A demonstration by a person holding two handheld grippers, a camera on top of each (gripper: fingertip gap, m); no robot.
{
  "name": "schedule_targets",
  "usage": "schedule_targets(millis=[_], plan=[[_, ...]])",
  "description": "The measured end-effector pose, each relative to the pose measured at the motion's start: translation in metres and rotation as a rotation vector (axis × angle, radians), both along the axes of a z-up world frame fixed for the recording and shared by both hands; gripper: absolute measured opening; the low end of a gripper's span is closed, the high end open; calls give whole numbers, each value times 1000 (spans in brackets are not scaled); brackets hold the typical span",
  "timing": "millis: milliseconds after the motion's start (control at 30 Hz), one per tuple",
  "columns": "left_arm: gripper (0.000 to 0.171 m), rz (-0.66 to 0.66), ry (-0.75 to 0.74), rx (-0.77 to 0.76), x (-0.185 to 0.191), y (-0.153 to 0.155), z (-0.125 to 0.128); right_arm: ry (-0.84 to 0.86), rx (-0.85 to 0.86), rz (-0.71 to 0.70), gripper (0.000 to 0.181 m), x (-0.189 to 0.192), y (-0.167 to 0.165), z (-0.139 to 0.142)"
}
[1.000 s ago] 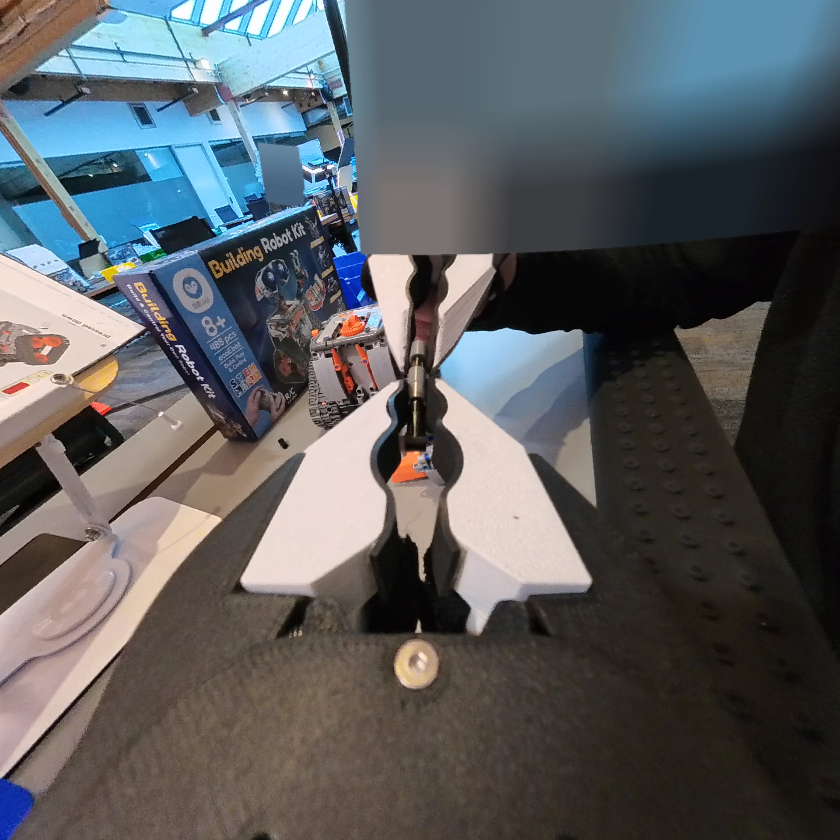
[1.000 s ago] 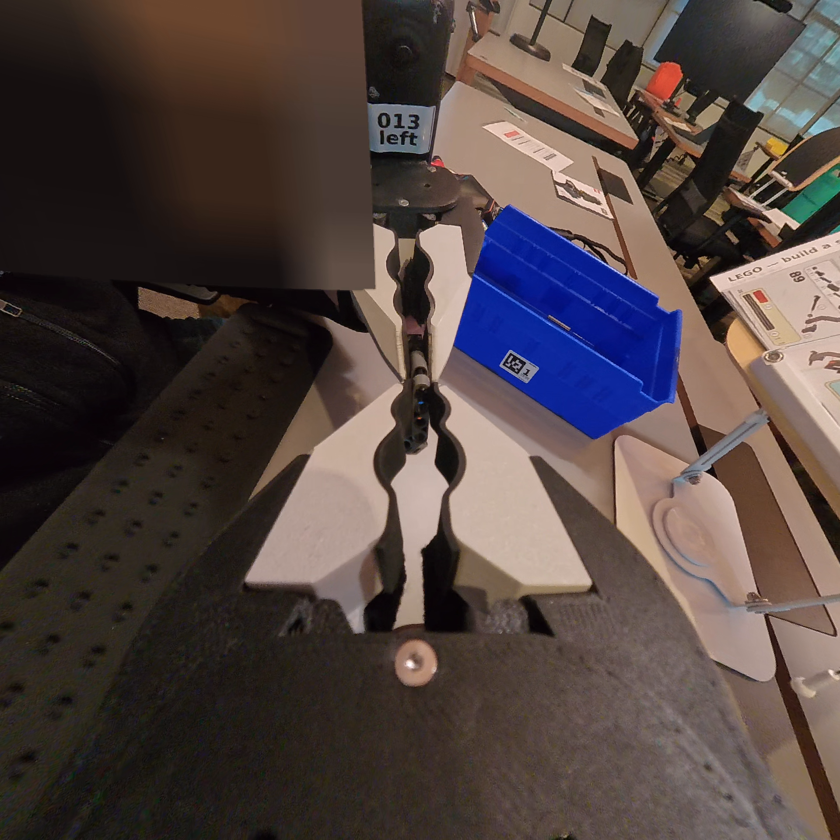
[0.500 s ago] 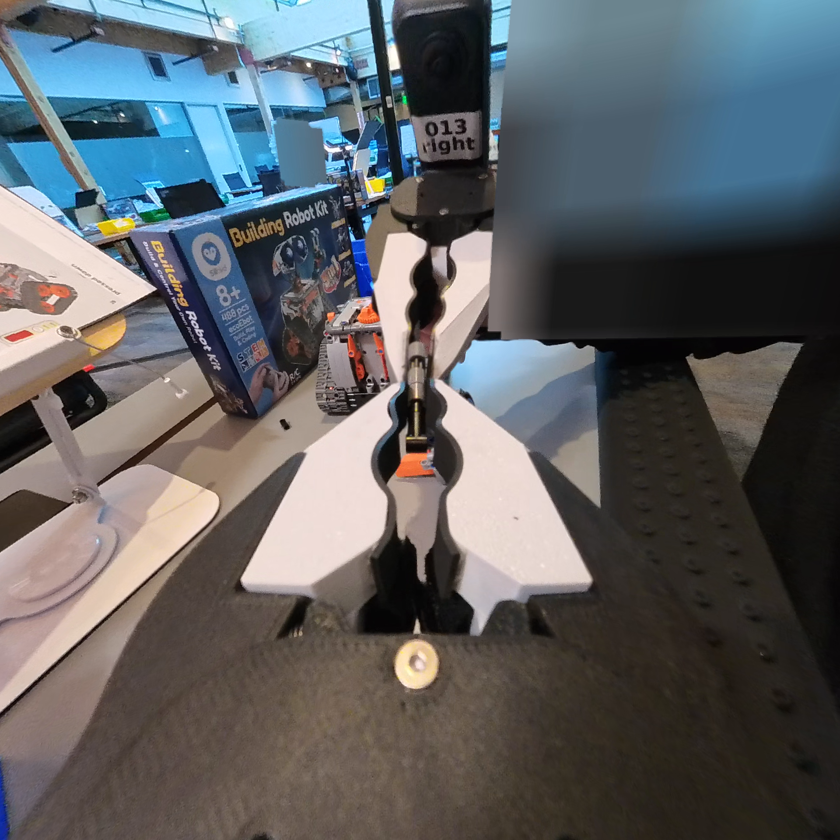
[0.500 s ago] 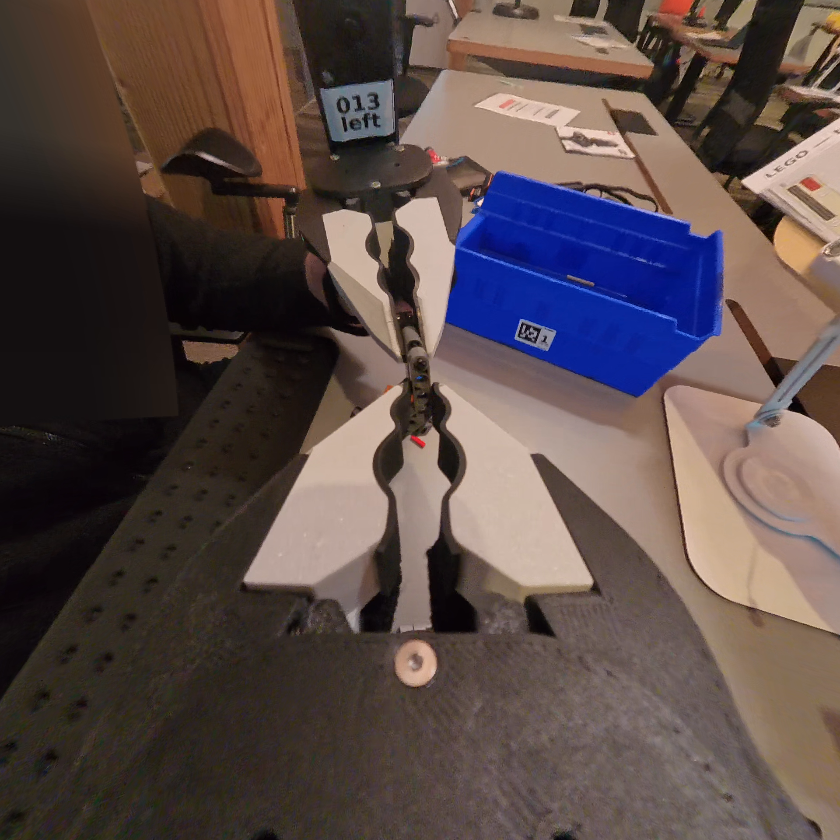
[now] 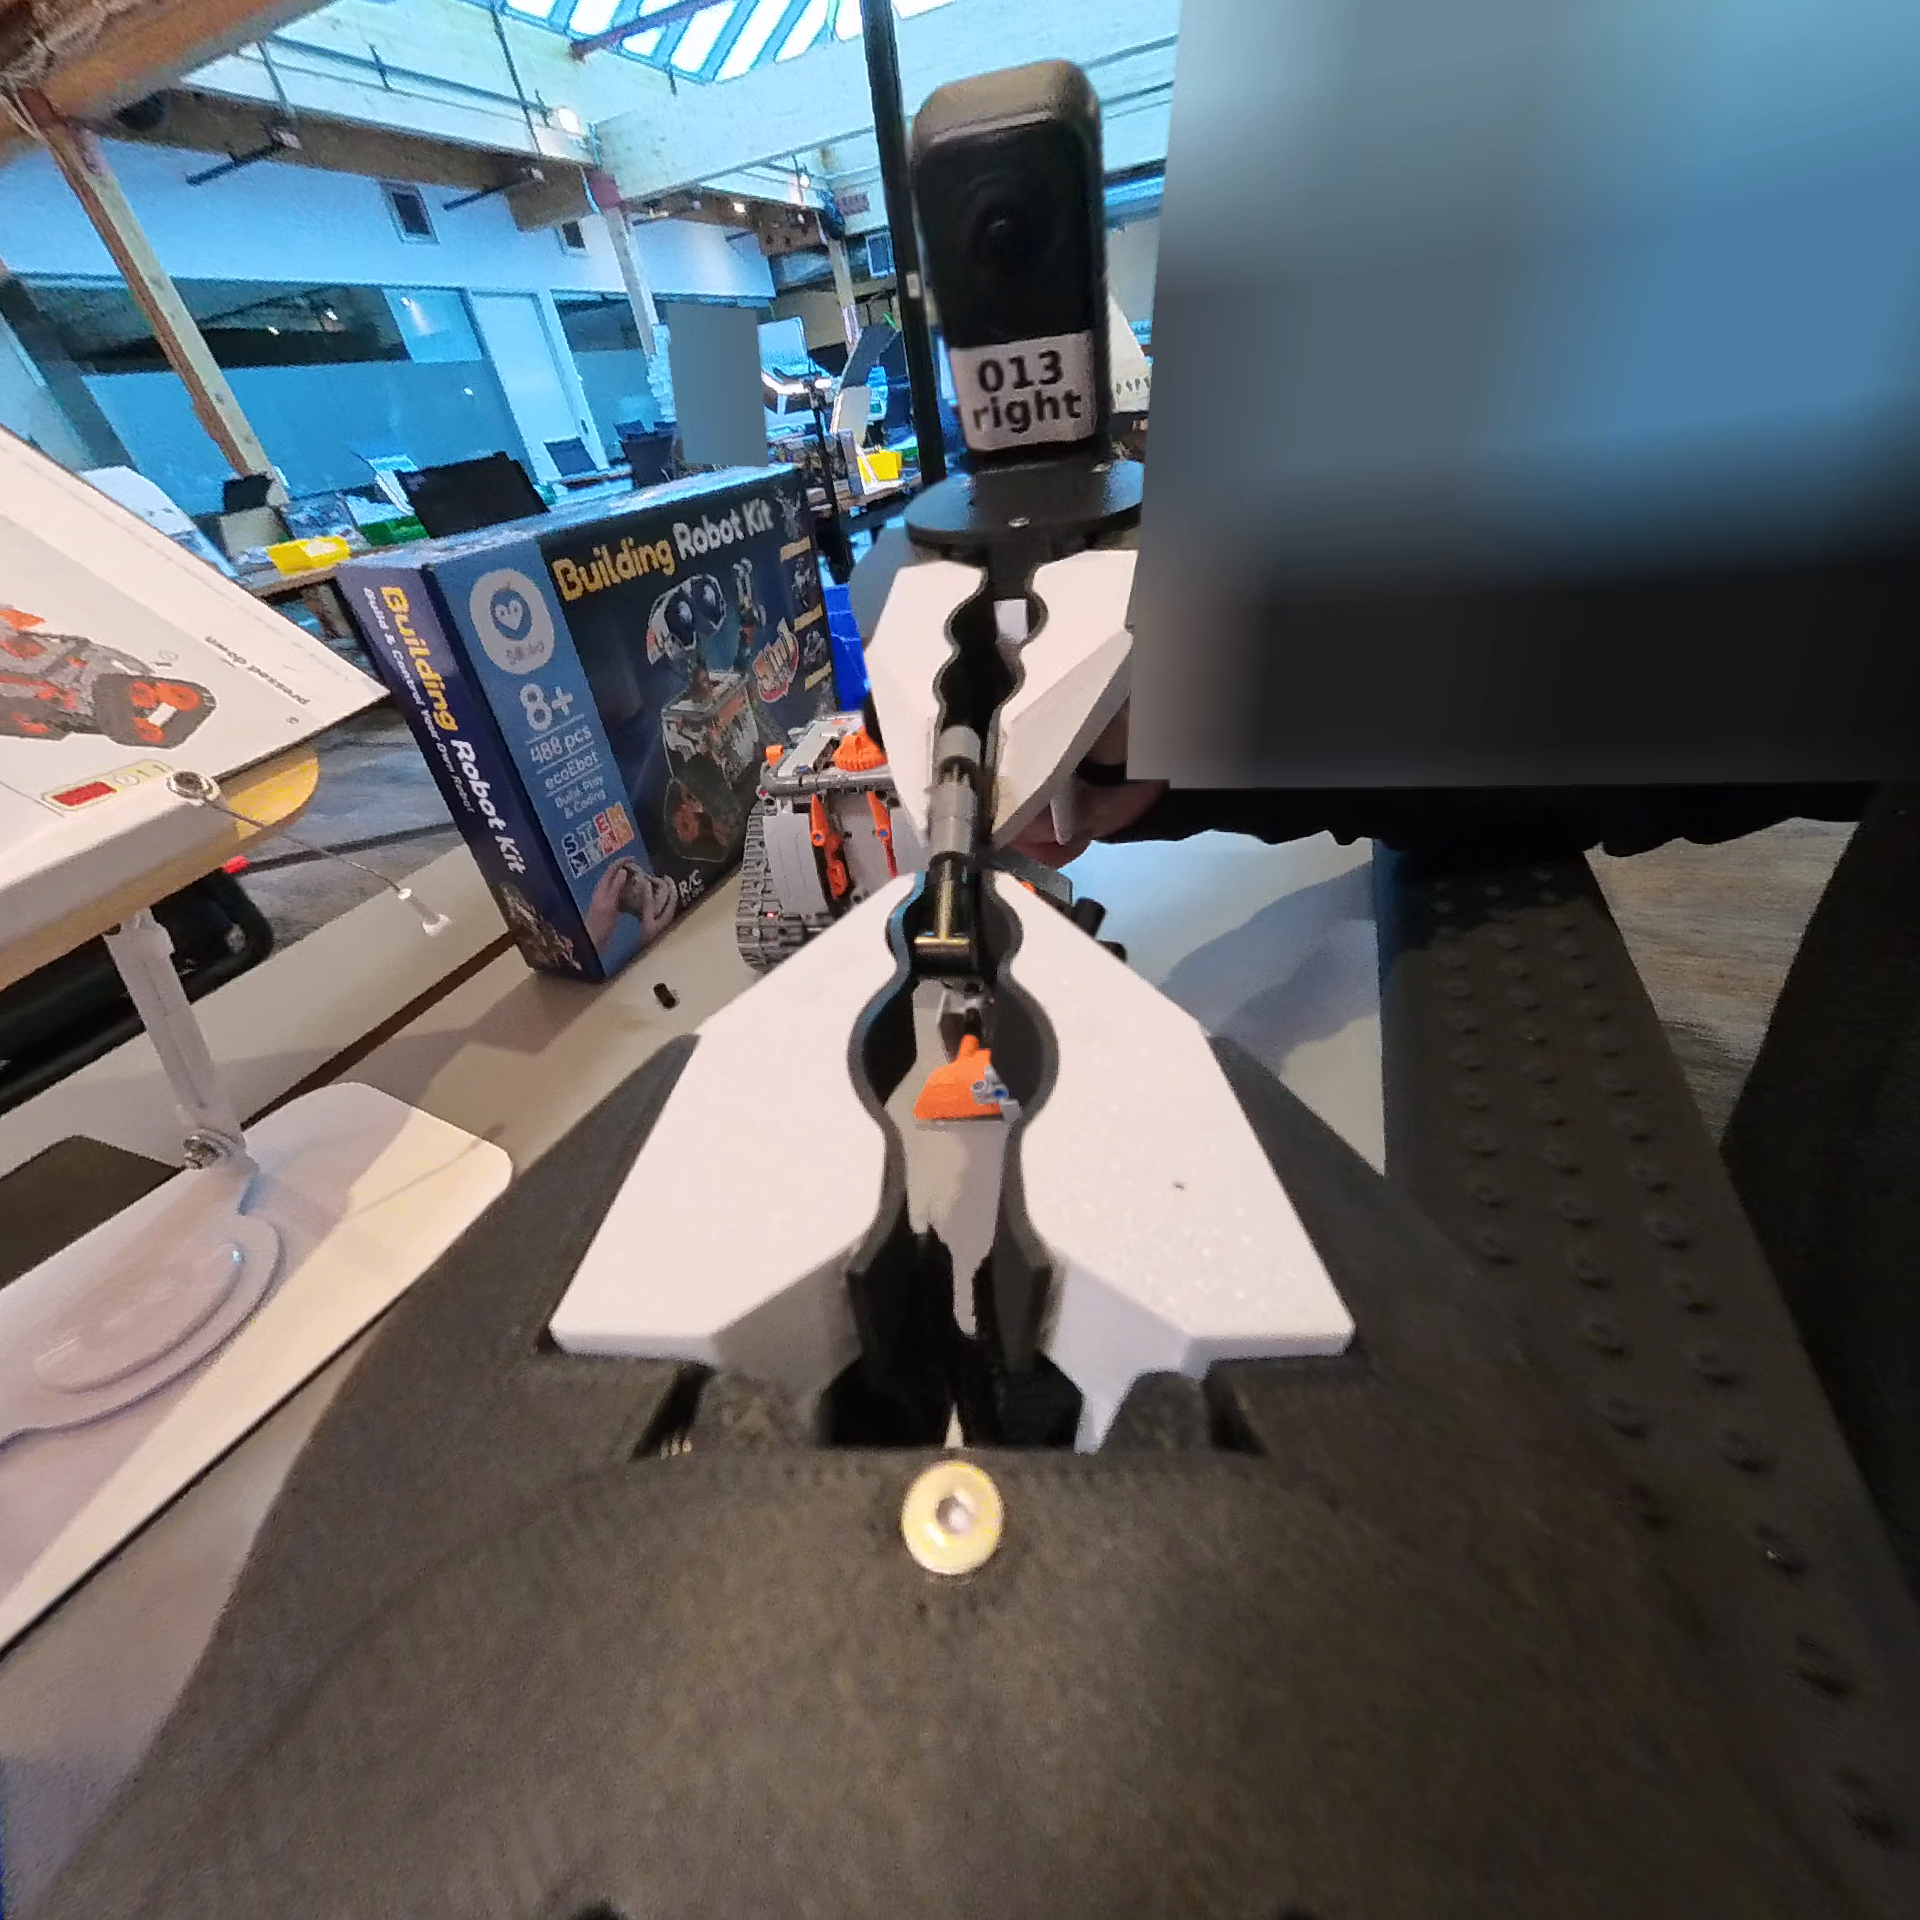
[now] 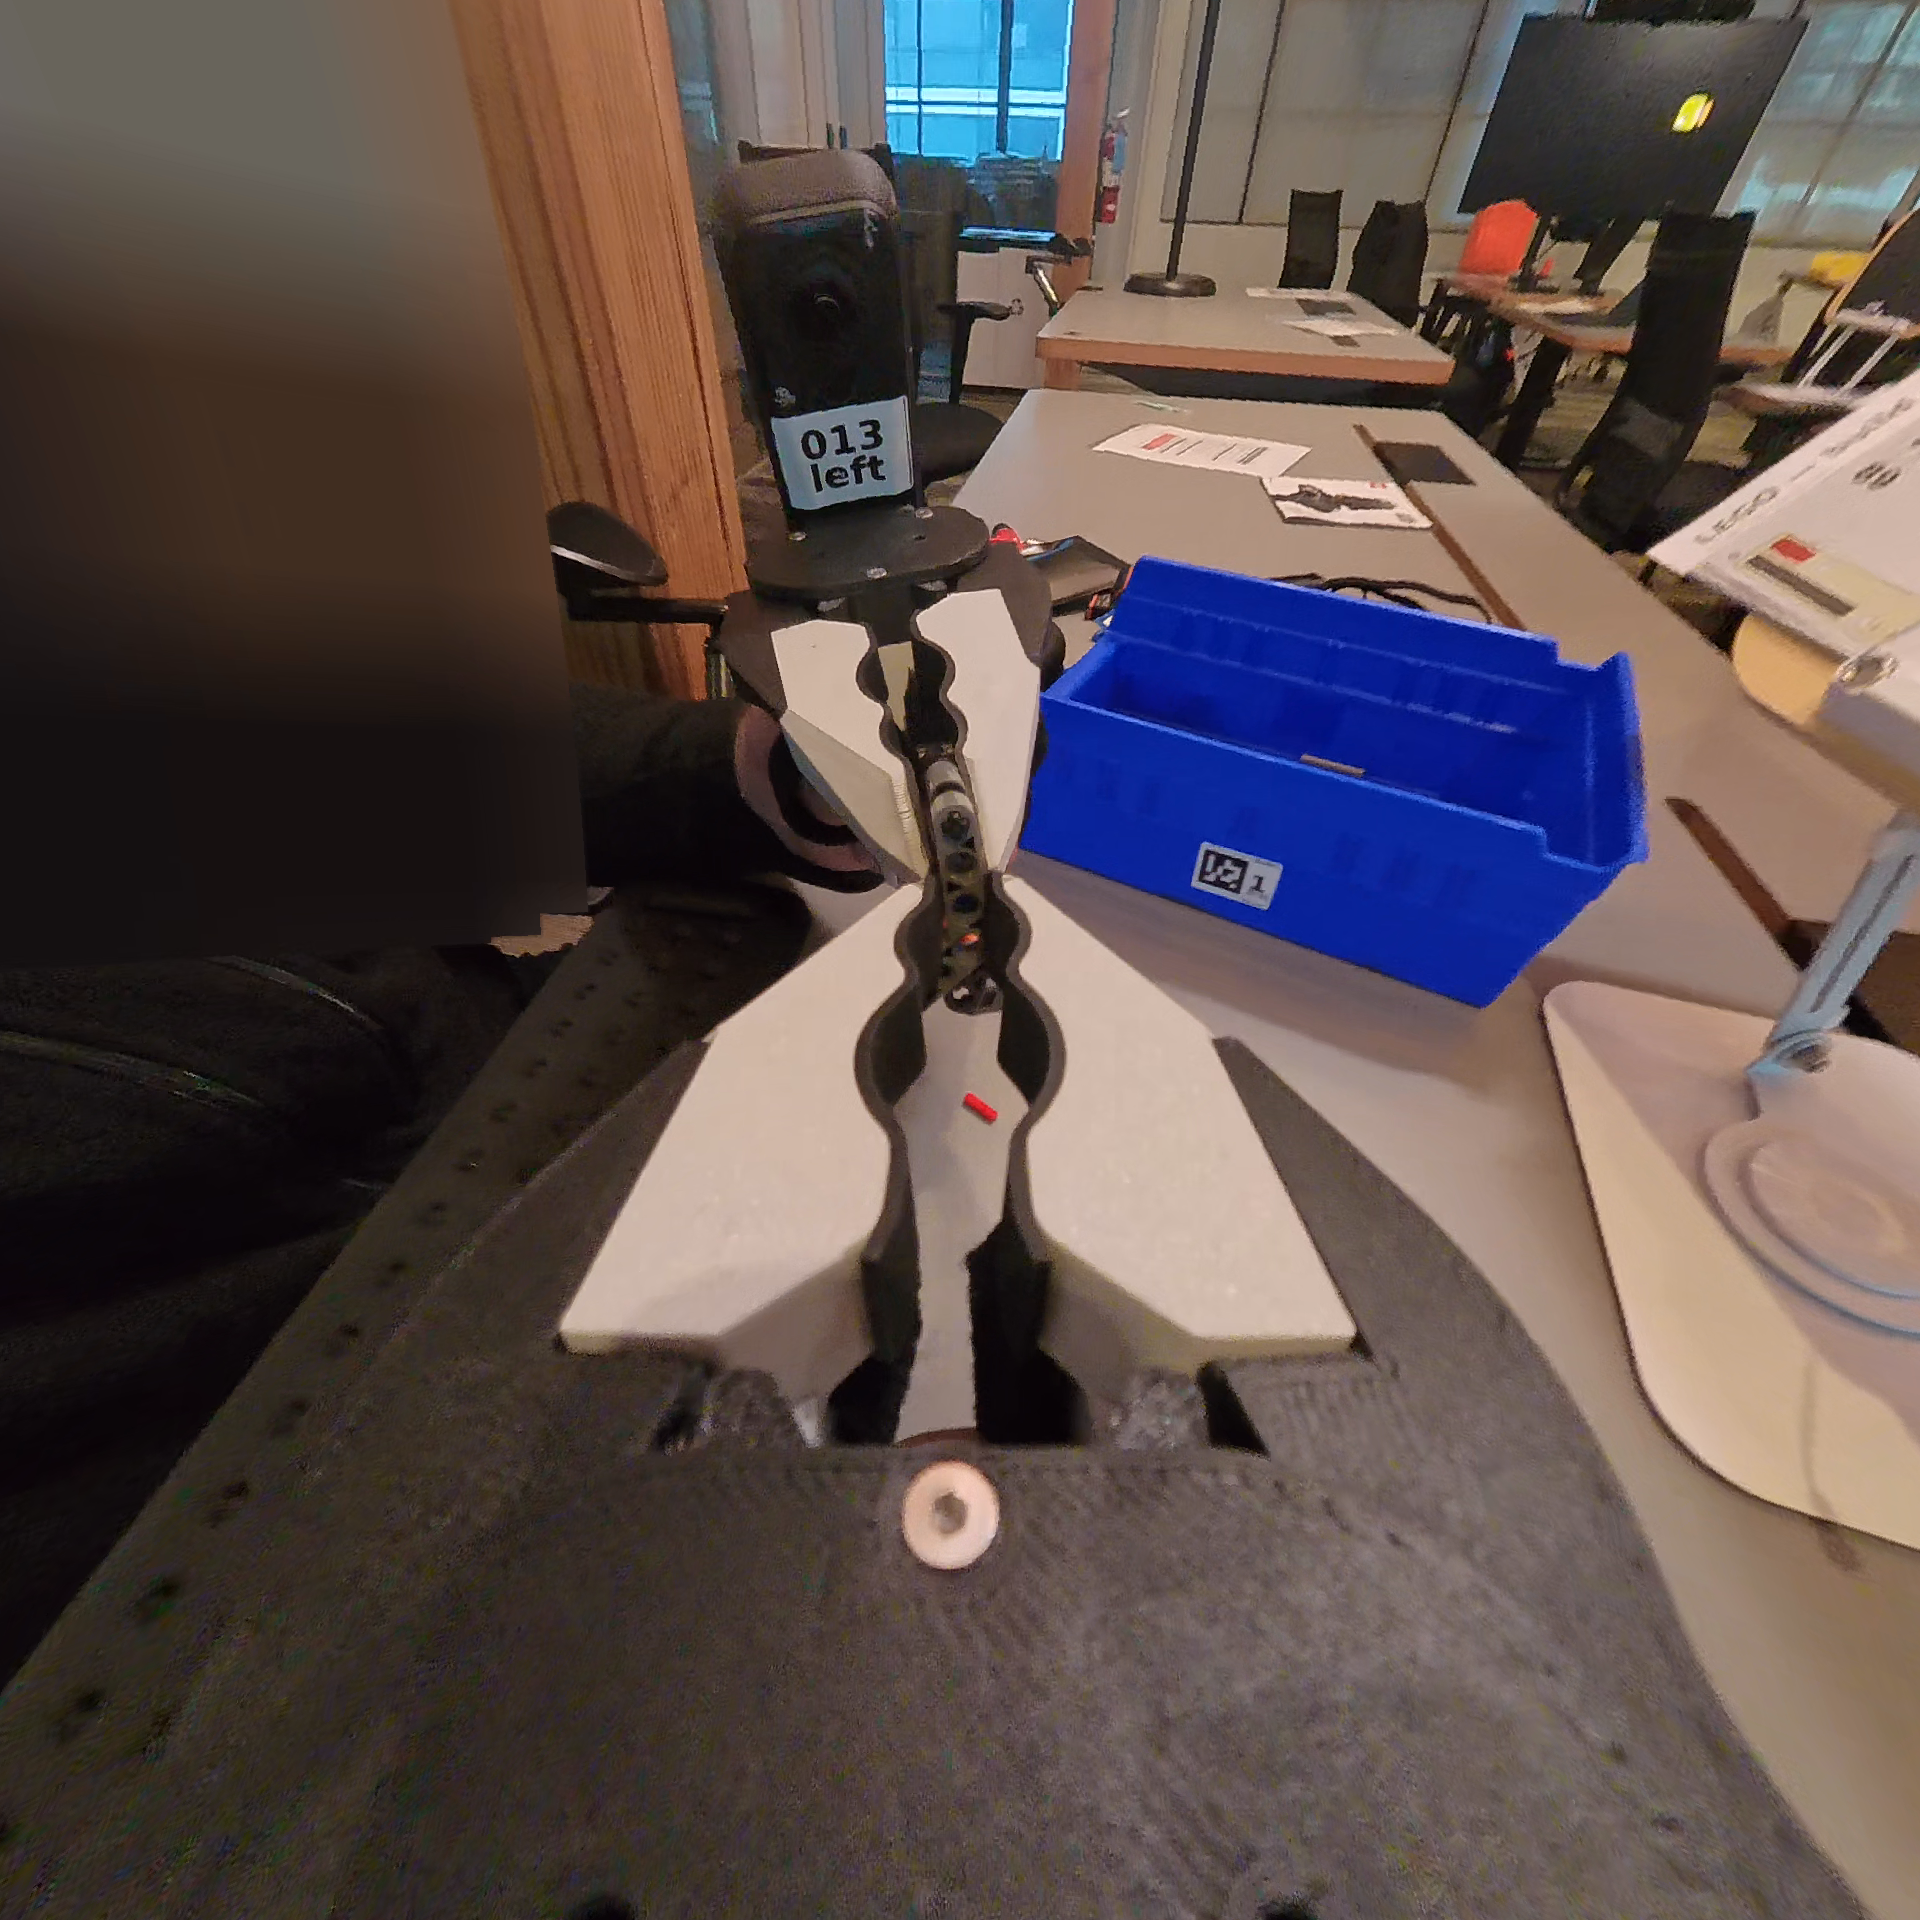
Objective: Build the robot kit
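Grey table (image 6: 1351, 1091) in an open workshop, blue bin (image 6: 1340, 821) just right of the meeting tips, left gripper (image 5: 951, 914) and right gripper (image 6: 961, 914) both clamped on one small brick assembly (image 6: 961, 883).

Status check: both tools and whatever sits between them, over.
Left tool and right tool tip to tip, both shut on small brick assembly. Blue bin right of them, tracked model behind. Nothing blocking.

bin (image 6: 1351, 831): glossy plastic | table (image 6: 1195, 499): matt | post (image 6: 613, 312): wood
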State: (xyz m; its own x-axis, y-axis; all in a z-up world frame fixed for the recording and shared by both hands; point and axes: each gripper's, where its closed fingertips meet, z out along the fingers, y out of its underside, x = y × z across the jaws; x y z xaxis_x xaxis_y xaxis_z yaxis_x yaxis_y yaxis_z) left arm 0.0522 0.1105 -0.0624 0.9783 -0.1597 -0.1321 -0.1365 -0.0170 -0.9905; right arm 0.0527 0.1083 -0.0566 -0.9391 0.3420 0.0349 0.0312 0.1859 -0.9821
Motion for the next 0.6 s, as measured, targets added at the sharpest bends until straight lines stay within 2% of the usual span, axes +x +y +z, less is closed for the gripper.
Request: schedule_targets(millis=[300,600], plan=[[5,31,-34,52,-1,-3,6,214,125,-121,5,-3,-5,1],[4,-6,15,14,6,-1,-2,134,101,-7,5,6,-10,1]])
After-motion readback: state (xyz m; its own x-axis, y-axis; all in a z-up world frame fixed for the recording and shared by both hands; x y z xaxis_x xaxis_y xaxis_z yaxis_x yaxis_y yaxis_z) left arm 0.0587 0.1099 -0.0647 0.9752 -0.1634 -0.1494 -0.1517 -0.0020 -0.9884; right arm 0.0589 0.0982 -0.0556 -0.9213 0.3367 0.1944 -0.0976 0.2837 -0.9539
